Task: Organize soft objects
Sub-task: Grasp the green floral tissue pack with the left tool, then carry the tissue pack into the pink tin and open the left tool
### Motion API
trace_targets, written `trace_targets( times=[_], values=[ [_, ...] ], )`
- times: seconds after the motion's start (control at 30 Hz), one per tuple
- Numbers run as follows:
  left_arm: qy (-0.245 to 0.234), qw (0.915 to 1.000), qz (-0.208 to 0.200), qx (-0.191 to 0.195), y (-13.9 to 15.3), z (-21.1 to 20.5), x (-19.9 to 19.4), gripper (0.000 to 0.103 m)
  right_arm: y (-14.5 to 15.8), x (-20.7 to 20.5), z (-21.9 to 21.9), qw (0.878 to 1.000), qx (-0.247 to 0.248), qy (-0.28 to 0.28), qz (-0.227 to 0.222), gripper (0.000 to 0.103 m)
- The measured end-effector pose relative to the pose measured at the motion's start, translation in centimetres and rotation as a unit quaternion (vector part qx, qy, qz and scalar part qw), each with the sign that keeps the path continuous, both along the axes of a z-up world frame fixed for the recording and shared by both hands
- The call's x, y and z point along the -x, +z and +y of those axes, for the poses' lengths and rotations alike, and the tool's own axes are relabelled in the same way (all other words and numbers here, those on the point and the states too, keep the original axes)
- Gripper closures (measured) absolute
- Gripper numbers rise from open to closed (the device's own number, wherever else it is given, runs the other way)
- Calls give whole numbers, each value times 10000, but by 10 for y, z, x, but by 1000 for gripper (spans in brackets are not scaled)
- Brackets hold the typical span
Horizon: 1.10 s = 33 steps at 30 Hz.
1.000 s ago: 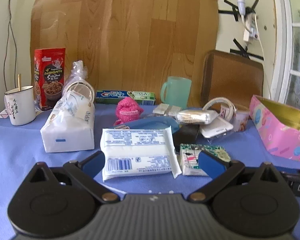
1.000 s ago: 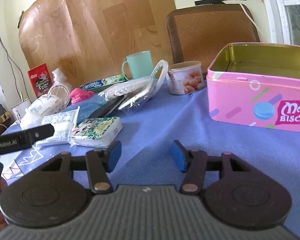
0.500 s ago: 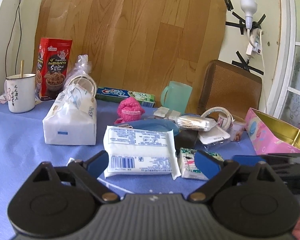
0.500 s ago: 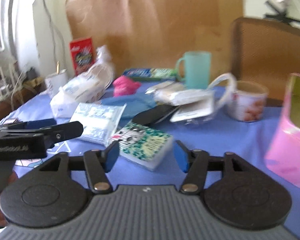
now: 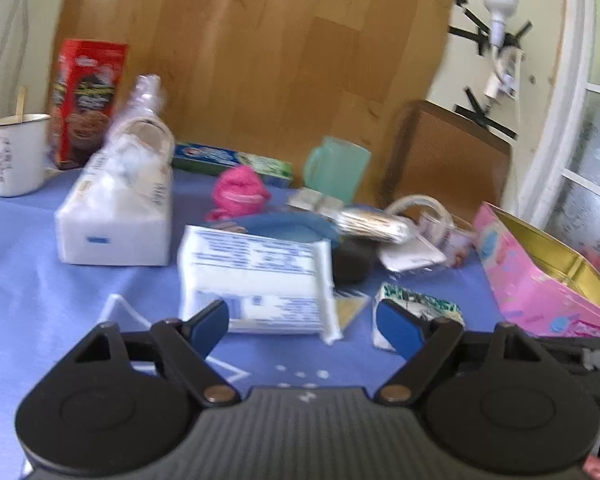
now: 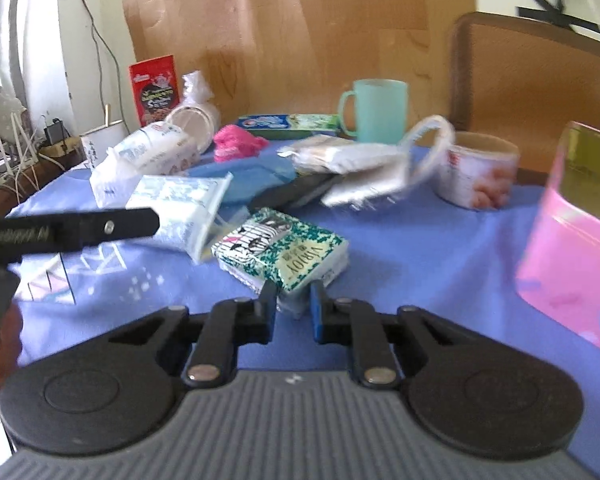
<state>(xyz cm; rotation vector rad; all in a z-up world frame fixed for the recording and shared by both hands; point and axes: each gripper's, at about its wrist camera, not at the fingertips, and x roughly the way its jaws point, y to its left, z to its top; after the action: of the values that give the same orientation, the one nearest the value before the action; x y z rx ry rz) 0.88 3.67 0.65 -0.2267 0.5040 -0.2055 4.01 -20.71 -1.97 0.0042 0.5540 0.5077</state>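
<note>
The right gripper (image 6: pixel 293 305) is closing its jaws, now narrow, right at the near corner of the green-patterned tissue pack (image 6: pixel 284 254); whether the pads are actually pressing it is hard to tell through the blur. That pack is lying flat on the blue table (image 6: pixel 420 248), just beside the white wipes packet (image 6: pixel 180 204). The left gripper (image 5: pixel 304 326) is also closing its jaws, though they're standing fairly wide, with the near edge of the white wipes packet (image 5: pixel 256 276) between them. The pink tin (image 5: pixel 540 280) is sitting open at the right.
</note>
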Motion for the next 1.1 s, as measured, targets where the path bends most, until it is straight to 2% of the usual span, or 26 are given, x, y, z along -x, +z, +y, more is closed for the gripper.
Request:
trace_targets(
  times=[0.13,0.27,0.3,0.33,0.37,0.4,0.47,0.5,0.57,0.63,0.7,0.8,0.93,1.07,1.1],
  values=[
    [-599,9979,71,239,7,-25,-7,22,2,20,-16,9998,70,-110,-168,83],
    [-1099,9926,512,94,2,-62,-23,34,-1,25,-26,9997,122,-129,-152,76],
    [-1132,9911,704,15,-3,-69,-29,41,-2,24,-26,9997,138,-130,-141,66],
    [-1141,9898,854,20,-7,-74,-34,41,-3,21,-25,9997,148,-118,-131,60],
    [-1094,9909,787,38,-6,-76,-33,45,-3,18,-22,9998,174,-79,-115,58],
    [-1175,9892,863,126,-6,-78,-34,56,-4,15,-19,9997,218,-35,-117,58],
    [-1334,9852,1016,349,-4,-82,-36,63,-5,12,-11,9995,274,44,-173,59],
    [-1281,9862,1014,274,-2,-85,-35,63,-5,12,-9,9991,342,-25,-248,63],
    [-1222,9890,828,41,8,-93,-30,64,-3,15,-9,9982,342,-125,-479,67],
    [-1357,9890,582,52,26,-102,-27,64,3,26,-18,9949,240,-337,-920,68],
    [-1584,9868,331,59,41,-119,-31,64,10,37,-30,9866,275,-698,-1451,68],
    [-1986,9801,18,-63,61,-162,-42,64,20,45,-53,9702,393,-1365,-1963,68],
    [-2489,9679,-278,-196,72,-229,-56,63,28,42,-97,9539,439,-2168,-2031,67],
    [-2759,9610,-157,-144,66,-283,-75,61,25,26,-134,9462,443,-2708,-1712,64],
    [-2743,9615,-80,-161,62,-291,-81,58,24,22,-141,9424,445,-2897,-1612,58]
  ],
)
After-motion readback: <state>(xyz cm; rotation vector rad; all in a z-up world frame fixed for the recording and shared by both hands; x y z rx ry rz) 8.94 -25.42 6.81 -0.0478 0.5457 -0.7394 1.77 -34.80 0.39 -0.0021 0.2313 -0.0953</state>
